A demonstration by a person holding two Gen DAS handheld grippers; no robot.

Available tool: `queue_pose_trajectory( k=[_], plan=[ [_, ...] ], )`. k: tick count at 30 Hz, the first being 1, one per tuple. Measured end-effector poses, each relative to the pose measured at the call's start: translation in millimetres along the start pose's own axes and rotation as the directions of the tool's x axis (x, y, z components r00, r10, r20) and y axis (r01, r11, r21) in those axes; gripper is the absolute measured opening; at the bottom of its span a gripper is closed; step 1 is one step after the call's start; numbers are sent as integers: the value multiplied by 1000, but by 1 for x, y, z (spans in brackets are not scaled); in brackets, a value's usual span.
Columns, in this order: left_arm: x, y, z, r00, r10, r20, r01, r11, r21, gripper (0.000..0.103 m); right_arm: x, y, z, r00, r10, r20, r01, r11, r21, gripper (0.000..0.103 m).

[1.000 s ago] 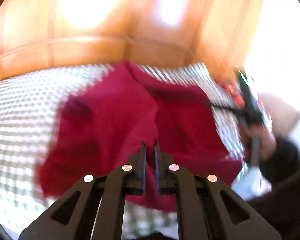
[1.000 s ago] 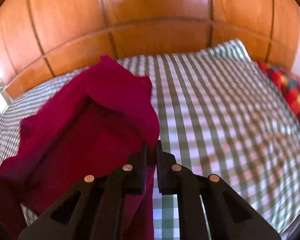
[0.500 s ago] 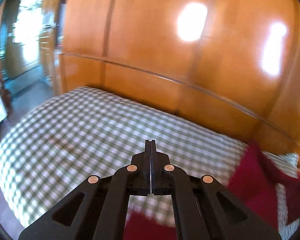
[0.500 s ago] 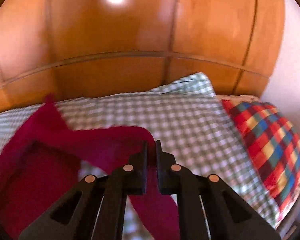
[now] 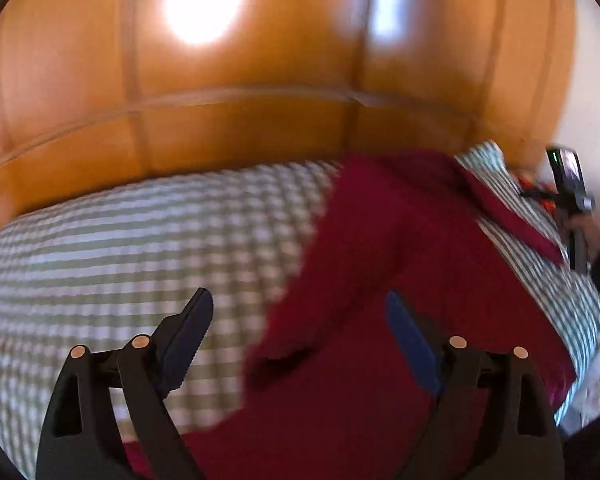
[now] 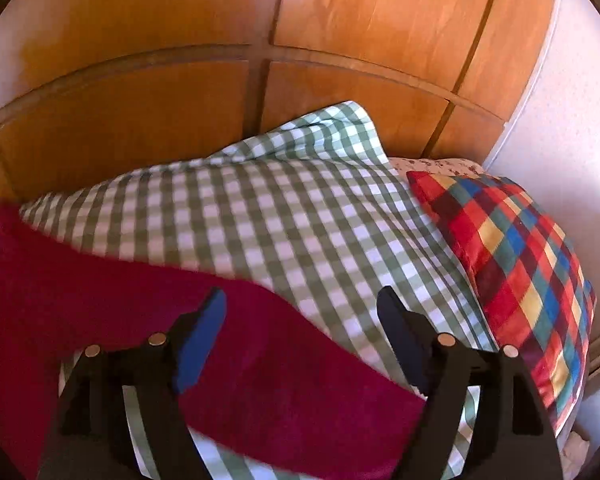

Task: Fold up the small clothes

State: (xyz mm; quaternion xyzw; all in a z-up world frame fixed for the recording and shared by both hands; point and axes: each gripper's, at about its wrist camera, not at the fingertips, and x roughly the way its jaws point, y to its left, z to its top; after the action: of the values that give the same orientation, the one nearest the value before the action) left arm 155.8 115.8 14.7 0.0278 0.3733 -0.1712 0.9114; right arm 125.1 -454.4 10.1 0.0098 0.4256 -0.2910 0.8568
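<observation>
One dark red garment (image 5: 400, 280) lies spread on the green-and-white checked bedcover (image 5: 140, 248), and from my left wrist camera it fills the right half of the view, running from the far edge of the bed down to the near rim under the left gripper (image 5: 300, 312). I see that claw's jaws opening, standing wide apart with nothing pinched; the left finger hangs over bare checked cloth and the right finger over the red fabric, and the blur keeps me from telling whether either tip touches. From my right wrist camera a long band of the same garment (image 6: 260, 360) runs diagonally from the left edge to the lower middle, passing beneath the right gripper (image 6: 300, 316). Its jaws are opening too, spread wide, the fabric below the gap and not clamped between the blue pads (image 6: 198, 344). To the right a multicoloured plaid cushion (image 6: 512, 272) rests against the checked cover, beside a pale wall (image 6: 572, 128). Glossy orange wood panelling (image 6: 260, 32) stands behind the bed. At the far right of my left view, the other gripper's dark handle (image 5: 570, 188) shows, with a hand on it, blurred.
</observation>
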Motion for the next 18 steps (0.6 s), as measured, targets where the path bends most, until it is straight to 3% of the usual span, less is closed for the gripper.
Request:
queue_pose_trajectory(
  k=[3,5,6,7,8,9,10,12,13,15,16,18],
  plan=[
    [36,-22,-1,994,-73,-76,78,995,64,89,-23,6,-26,998,59,0,-59,997,-45,84],
    [58,-32,-6,981,-134,-143,146,986,81,89,-38,11,-45,993,120,-14,-121,990,-69,85],
    [65,-40,-9,971,-162,-179,180,979,91,82,-43,14,-52,989,144,-23,-145,986,-77,85],
    [70,-47,-13,955,-205,-213,232,967,108,38,-50,17,-62,984,176,-37,-178,980,-85,85],
    [74,-50,-17,945,-225,-237,258,959,118,10,-53,20,-69,979,201,-47,-204,975,-88,85],
    [73,-48,-15,941,-237,-243,271,955,118,11,-57,23,-76,972,226,-59,-230,969,-91,85],
    [70,-41,-12,950,-225,-216,254,960,117,10,-60,26,-85,964,255,-79,-262,961,-94,85],
    [59,-17,5,976,-163,-147,176,981,85,10,-64,32,-99,950,292,-108,-303,948,-97,85],
    [52,6,19,990,-96,-103,101,994,43,10,-66,36,-109,940,315,-132,-329,939,-98,85],
    [41,47,41,998,37,-49,-40,998,-53,10,-70,44,-125,920,354,-171,-373,923,-98,84],
    [34,77,56,983,184,-23,-185,975,-121,10,-71,45,-131,913,366,-182,-387,917,-95,84],
    [24,113,69,940,340,-17,-335,916,-223,23,-74,48,-143,890,403,-213,-428,900,-87,84]
  ],
)
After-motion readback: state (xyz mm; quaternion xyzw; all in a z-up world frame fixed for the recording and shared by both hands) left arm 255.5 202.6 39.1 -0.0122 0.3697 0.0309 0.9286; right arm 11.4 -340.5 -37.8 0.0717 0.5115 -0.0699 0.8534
